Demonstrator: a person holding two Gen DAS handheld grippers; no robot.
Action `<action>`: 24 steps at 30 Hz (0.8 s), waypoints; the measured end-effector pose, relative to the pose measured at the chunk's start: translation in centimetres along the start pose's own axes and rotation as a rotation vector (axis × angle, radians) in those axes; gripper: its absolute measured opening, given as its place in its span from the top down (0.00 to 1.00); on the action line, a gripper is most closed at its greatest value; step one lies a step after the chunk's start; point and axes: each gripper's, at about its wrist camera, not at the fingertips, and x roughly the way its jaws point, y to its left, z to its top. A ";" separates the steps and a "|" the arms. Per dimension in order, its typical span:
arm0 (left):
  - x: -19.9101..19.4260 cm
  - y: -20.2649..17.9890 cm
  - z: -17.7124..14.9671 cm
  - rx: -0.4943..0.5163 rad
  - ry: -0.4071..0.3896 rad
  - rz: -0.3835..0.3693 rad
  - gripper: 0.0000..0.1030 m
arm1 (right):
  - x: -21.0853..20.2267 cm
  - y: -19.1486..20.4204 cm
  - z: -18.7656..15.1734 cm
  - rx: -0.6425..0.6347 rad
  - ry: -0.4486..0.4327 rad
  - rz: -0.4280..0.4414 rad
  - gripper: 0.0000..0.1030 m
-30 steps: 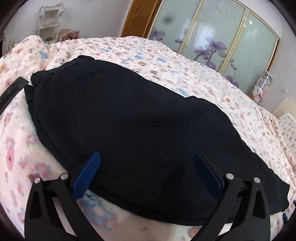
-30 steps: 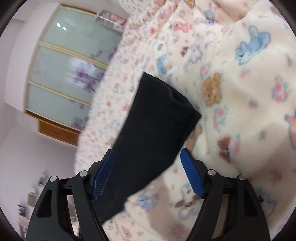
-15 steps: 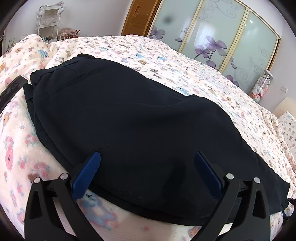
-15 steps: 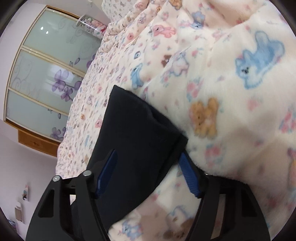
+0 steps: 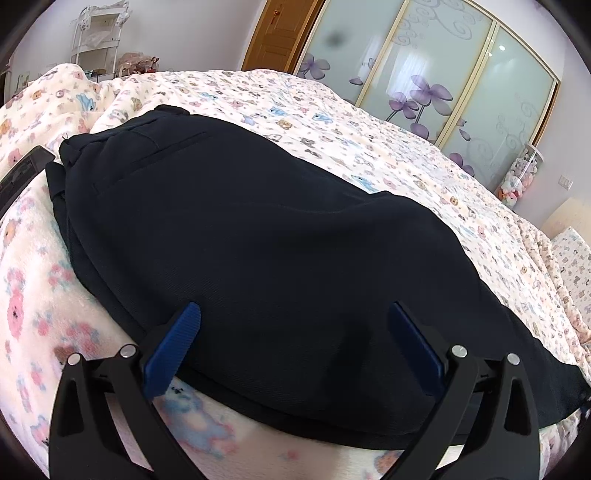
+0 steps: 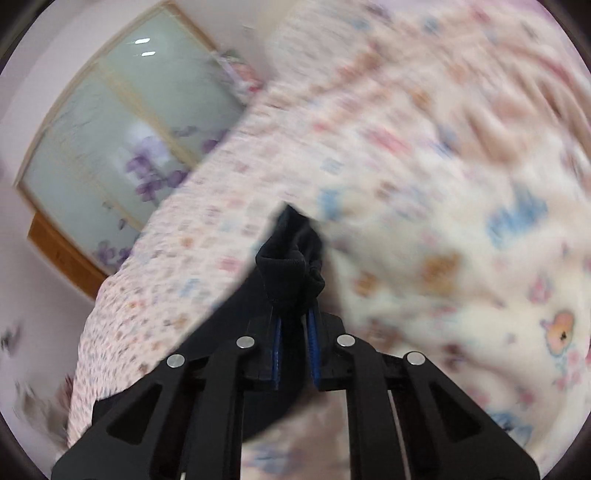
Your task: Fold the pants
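Observation:
Black pants [image 5: 258,240] lie spread lengthwise over the bed's patterned blanket [image 5: 369,140], waistband and back pocket at the far left. My left gripper [image 5: 291,332] hovers over their near edge, jaws wide apart with only flat cloth below them. In the right wrist view the pants' leg end [image 6: 291,266] is bunched up between the blue pads. My right gripper [image 6: 293,317] is closing and pinches that cloth, lifted off the blanket [image 6: 443,184]. That view is blurred by motion.
A dark flat strap or device [image 5: 22,173] lies on the blanket at the far left. Frosted sliding wardrobe doors [image 5: 424,62] and a wooden door [image 5: 280,33] stand behind the bed. A white rack [image 5: 99,33] is at the back left, a pillow [image 5: 569,254] at right.
The right gripper's jaws came together on the pants' leg end and rose with it, rolling as they went. The left gripper stayed where it was.

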 end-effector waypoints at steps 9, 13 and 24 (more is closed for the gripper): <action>-0.1 0.3 0.0 -0.017 -0.005 -0.019 0.02 | 1.6 18.7 -5.3 -0.248 0.146 0.389 0.88; -0.1 0.4 0.1 -0.022 -0.006 -0.026 0.02 | 4.6 25.9 -11.5 -0.323 0.315 0.520 0.88; -0.2 0.7 0.1 -0.040 -0.011 -0.044 0.02 | 10.7 29.9 -22.0 -0.421 0.578 0.440 0.88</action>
